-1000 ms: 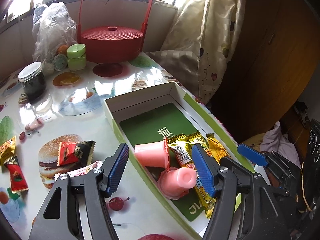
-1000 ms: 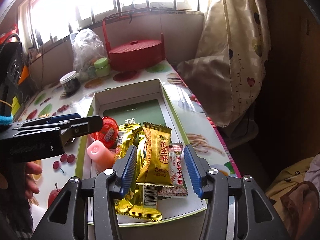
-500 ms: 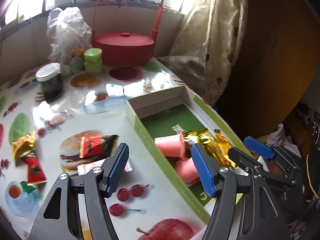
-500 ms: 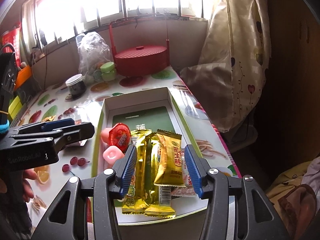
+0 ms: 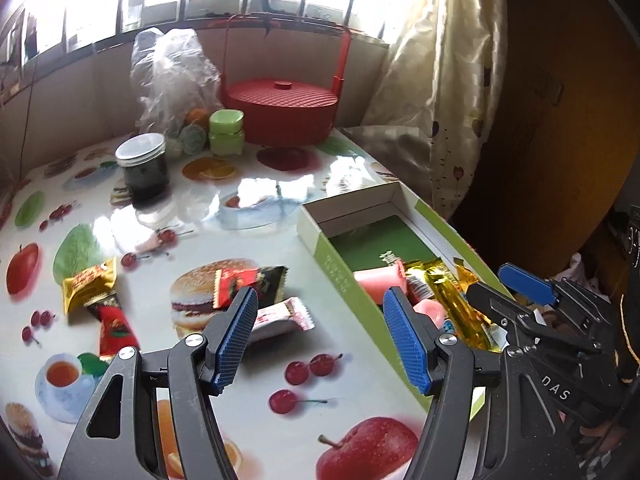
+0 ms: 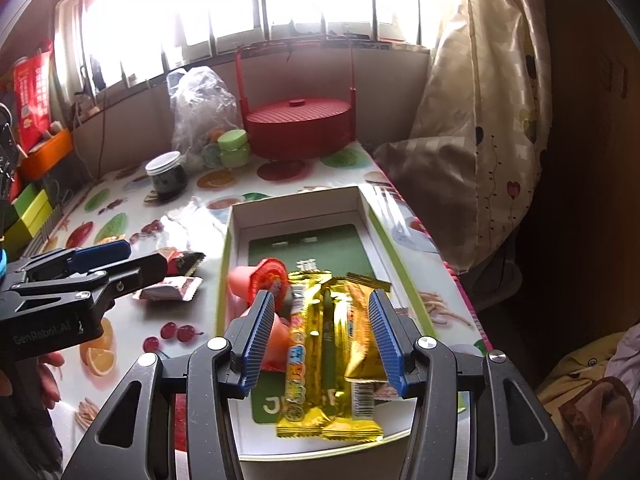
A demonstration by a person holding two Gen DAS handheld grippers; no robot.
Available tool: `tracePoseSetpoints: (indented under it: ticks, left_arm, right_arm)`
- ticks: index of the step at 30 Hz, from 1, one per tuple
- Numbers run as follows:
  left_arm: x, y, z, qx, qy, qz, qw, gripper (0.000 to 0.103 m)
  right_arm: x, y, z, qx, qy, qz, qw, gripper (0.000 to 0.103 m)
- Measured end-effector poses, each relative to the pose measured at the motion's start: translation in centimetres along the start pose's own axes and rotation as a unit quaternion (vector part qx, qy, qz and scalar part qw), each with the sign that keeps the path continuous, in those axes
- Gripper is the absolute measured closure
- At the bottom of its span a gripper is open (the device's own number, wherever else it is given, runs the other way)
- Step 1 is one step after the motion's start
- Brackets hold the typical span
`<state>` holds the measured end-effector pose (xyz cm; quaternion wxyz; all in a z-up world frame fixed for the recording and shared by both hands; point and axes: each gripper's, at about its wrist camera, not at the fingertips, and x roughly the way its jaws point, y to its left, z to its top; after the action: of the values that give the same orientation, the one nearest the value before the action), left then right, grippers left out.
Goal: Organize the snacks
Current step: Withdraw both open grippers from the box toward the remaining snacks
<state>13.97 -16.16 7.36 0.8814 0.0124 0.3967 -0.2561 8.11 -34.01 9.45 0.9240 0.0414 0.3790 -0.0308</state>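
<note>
A shallow green-and-white box (image 5: 332, 264) (image 6: 298, 210) sits at the table's right side. It holds pink jelly cups (image 5: 378, 282) (image 6: 244, 280) and gold snack packets (image 6: 332, 344) (image 5: 452, 300). My right gripper (image 6: 322, 340) is open and empty above the gold packets. My left gripper (image 5: 320, 338) is open and empty above the table left of the box. Loose snacks lie on the table: a white packet (image 5: 280, 316) (image 6: 168, 288) by my left finger, a red-and-black packet (image 5: 248, 280), a gold packet (image 5: 88, 282) and a red packet (image 5: 114, 326).
A red lidded basket (image 5: 280, 110) (image 6: 300, 128), a green jar (image 5: 226, 132), a dark jar (image 5: 144, 168) and a plastic bag (image 5: 172, 76) stand at the back. A curtain (image 5: 432, 80) hangs right of the table. The table edge runs just right of the box.
My left gripper has moved left, from over the box's jelly cups to over the loose snacks on the table. My right gripper has pulled back a little and stays open above the gold packets.
</note>
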Motion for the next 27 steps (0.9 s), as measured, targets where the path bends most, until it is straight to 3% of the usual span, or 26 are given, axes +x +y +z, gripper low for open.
tracePoseSetpoints:
  ticks: [13, 27]
  left_arm:
    - [-0.3, 2.9, -1.0, -0.029, -0.002, 0.005, 0.9996, 0.037]
    - [-0.8, 10.5, -2.9, -0.112, 0.009, 0.039, 0.9929, 0.037]
  right_arm:
    - [0.8, 2.3, 0.4, -0.012, -0.003, 0.022, 1.000, 0.054]
    - [2.5, 7.5, 1.0, -0.070, 0.006, 0.075, 0.995, 0.054]
